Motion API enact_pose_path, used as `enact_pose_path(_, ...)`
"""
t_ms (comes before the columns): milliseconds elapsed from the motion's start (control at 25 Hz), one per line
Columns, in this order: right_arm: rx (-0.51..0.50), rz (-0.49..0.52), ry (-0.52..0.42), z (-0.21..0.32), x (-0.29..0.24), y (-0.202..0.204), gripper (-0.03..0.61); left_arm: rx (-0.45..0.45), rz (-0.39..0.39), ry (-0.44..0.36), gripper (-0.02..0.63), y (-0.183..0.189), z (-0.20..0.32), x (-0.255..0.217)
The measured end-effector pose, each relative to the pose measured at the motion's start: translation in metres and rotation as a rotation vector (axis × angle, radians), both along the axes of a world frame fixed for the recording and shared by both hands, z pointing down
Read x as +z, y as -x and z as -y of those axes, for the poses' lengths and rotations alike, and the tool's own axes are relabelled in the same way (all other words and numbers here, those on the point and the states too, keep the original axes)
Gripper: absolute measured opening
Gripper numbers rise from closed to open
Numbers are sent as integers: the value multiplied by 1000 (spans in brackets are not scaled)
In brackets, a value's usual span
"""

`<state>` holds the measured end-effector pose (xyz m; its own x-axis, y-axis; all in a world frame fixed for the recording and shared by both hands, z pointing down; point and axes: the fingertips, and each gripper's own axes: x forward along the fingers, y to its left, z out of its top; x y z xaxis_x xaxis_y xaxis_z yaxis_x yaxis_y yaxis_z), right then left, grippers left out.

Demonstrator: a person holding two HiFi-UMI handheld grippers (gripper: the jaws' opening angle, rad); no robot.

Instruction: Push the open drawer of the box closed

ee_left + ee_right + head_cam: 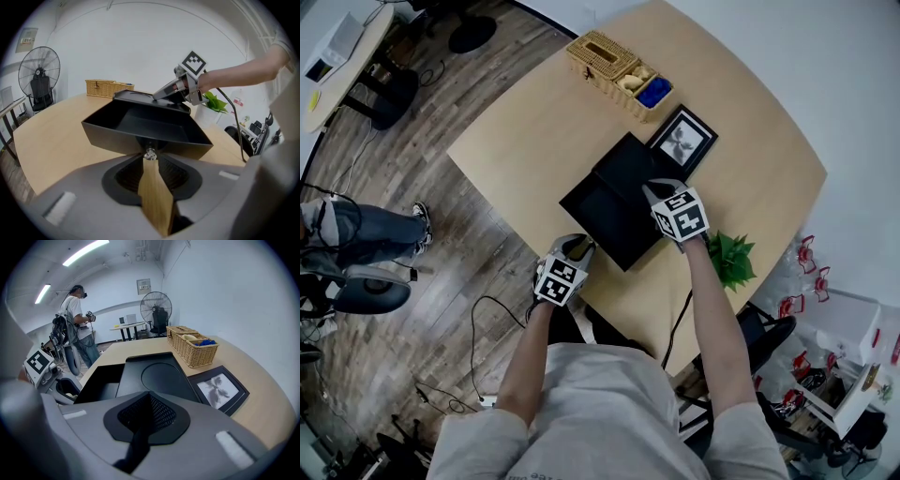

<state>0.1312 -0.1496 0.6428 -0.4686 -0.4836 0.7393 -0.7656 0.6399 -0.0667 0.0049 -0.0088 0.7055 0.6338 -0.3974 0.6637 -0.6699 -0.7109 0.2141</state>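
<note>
A black box (630, 167) lies on the round wooden table (534, 122), and its drawer (602, 214) stands pulled out toward me. Looking along the left gripper view, the open drawer (140, 124) fills the middle and its small metal knob (150, 153) sits right at my fingertips. My left gripper (579, 249) (150, 160) is shut, its tips against that knob at the drawer's front. The right gripper (656, 191) (146, 401) is shut too and rests on the box's lid (159, 373); it also shows as the right gripper (174, 90) at the box's far end.
A wicker basket (617, 71) and a framed picture (682, 139) lie beyond the box; a small green plant (731, 257) is at my right. The table's near edge runs just below the drawer. A fan (40, 78) and a standing person (77, 326) are off the table.
</note>
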Motion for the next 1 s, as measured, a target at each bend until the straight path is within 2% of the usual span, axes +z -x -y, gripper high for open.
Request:
enact_pose_path(160, -2, 2, 0, 0, 0, 1, 2, 10, 9, 7, 114, -3, 2, 3)
enact_pose_path(400, -4, 0, -2, 0, 0, 1, 2, -20, 17, -3, 114, 4, 5, 15)
enact_pose_path(1000, -5, -2, -6, 0, 1, 1, 2, -16, 19, -6, 114, -2, 4, 12)
